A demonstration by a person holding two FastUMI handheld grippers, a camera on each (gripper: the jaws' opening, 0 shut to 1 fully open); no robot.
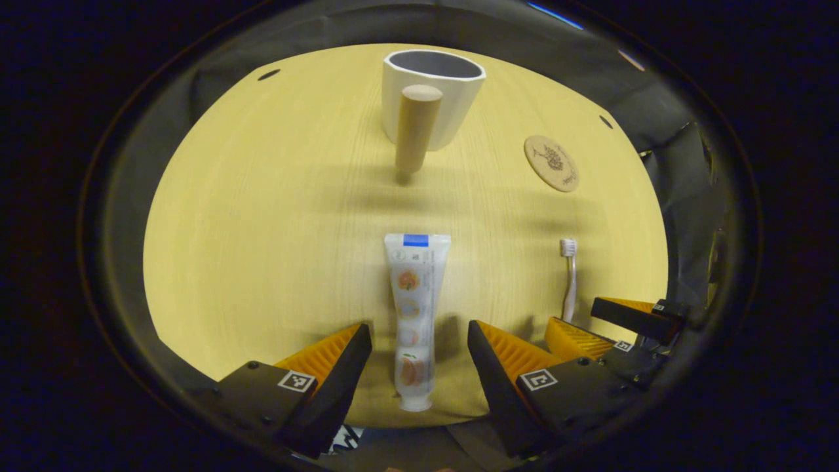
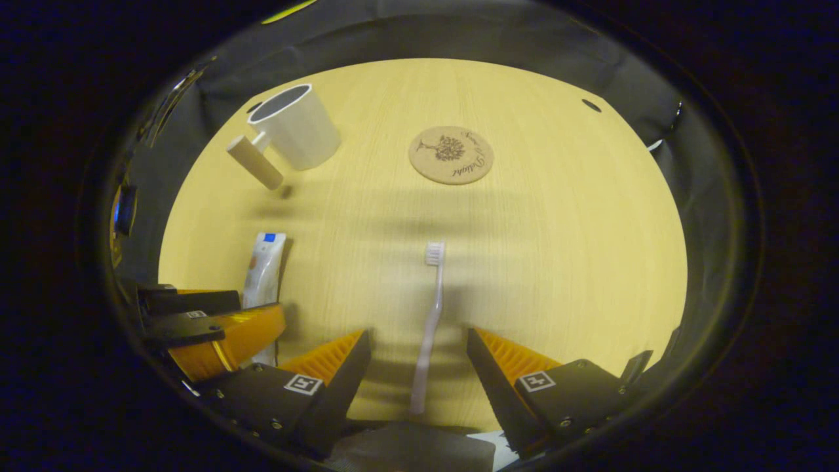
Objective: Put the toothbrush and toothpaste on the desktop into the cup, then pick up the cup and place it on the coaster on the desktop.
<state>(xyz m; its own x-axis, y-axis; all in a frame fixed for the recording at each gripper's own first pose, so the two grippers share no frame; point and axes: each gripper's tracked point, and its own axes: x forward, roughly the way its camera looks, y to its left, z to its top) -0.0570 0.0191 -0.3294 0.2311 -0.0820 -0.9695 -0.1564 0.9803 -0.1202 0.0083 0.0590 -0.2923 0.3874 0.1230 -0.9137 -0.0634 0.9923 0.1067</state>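
Observation:
A white toothpaste tube [image 1: 414,314] lies flat on the wooden desktop [image 1: 262,229], its lower half between the spread fingers of my open left gripper [image 1: 419,341], which do not touch it. The toothbrush [image 2: 431,321] lies flat with its bristled head pointing away, its handle between the fingers of my open right gripper [image 2: 418,344], also untouched. A white cup [image 1: 432,92] with a round wooden handle [image 1: 414,134] stands upright at the far side. The round cork coaster [image 2: 451,155] lies flat to the cup's right. The toothbrush [image 1: 569,275] and right gripper [image 1: 609,328] show at the lower right of the left gripper view.
Black cloth walls close in the desktop on all sides. Small dark holes [image 1: 269,75] sit near the desktop's far corners. Bare wood stretches between the cup, the coaster [image 1: 551,163] and the two grippers. The left gripper [image 2: 203,328] and the toothpaste tube [image 2: 263,275] appear at the lower left of the right gripper view.

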